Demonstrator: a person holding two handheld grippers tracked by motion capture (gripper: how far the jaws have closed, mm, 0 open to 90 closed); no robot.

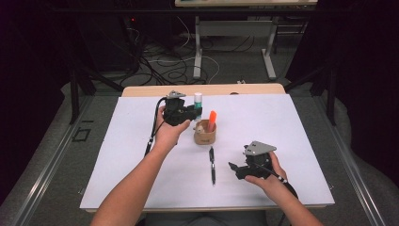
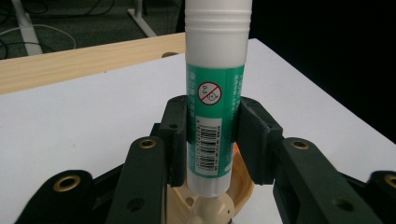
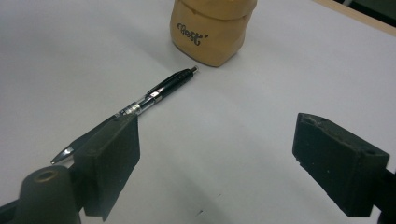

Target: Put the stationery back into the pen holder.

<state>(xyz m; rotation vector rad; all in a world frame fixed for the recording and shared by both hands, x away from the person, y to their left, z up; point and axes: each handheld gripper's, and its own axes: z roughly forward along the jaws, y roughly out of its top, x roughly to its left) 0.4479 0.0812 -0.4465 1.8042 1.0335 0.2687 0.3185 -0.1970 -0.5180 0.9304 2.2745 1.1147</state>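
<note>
My left gripper (image 1: 196, 112) is shut on a white and green glue stick (image 1: 198, 101), held upright just above the tan cup (image 1: 205, 134). In the left gripper view both pads clamp the glue stick (image 2: 214, 107) at its barcode, with the cup's rim (image 2: 243, 179) beneath. An orange marker (image 1: 212, 118) stands in the cup. A black pen (image 1: 212, 165) lies on the white table below the cup. My right gripper (image 1: 232, 167) hovers open to the right of the pen. In the right gripper view its jaws stand wide apart, the pen (image 3: 154, 95) runs past the left jaw and the cup (image 3: 212, 28) sits ahead.
The white tabletop (image 1: 291, 127) has a wooden strip (image 1: 141, 90) along its far edge. Beyond it are cables on the floor and the legs of another table (image 1: 200, 52). Dark drop-offs flank both sides.
</note>
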